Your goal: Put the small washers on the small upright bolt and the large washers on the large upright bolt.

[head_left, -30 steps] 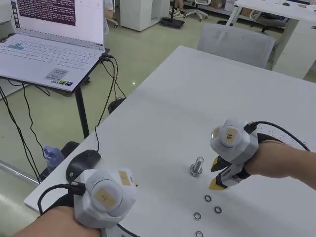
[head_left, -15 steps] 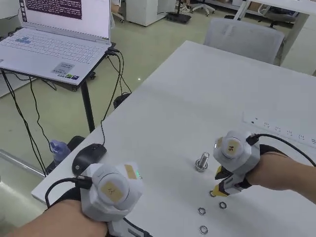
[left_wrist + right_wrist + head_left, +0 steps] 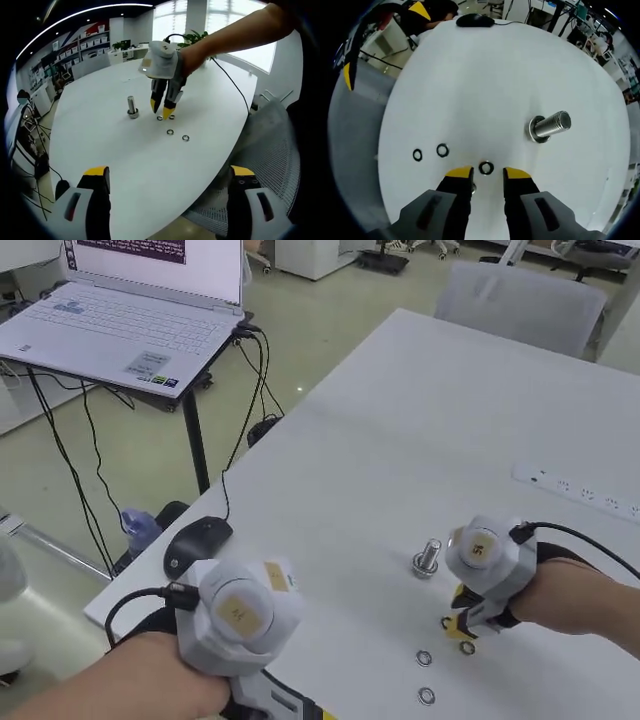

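Over the white tabletop (image 3: 380, 440) the right gripper (image 3: 462, 626) has dropped from beside the upright bolt (image 3: 427, 558) to the washers (image 3: 424, 658), jaws narrowly parted, one washer (image 3: 486, 167) lying between their tips. The left gripper (image 3: 168, 175) hangs wide open, well apart. Another washer (image 3: 473, 188) sits half hidden under one jaw.

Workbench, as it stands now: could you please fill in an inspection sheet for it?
Surface: white table.
Job's things: one upright bolt; four loose washers lying flat beside it, one just ahead of the right gripper.
Clutter: mouse at the table edge; power strip.
Grippers: right gripper open, tips down at the washers; left gripper open, held back from them.
Cables: gripper cables; laptop cables hanging below the laptop.
Surroundings: chair.
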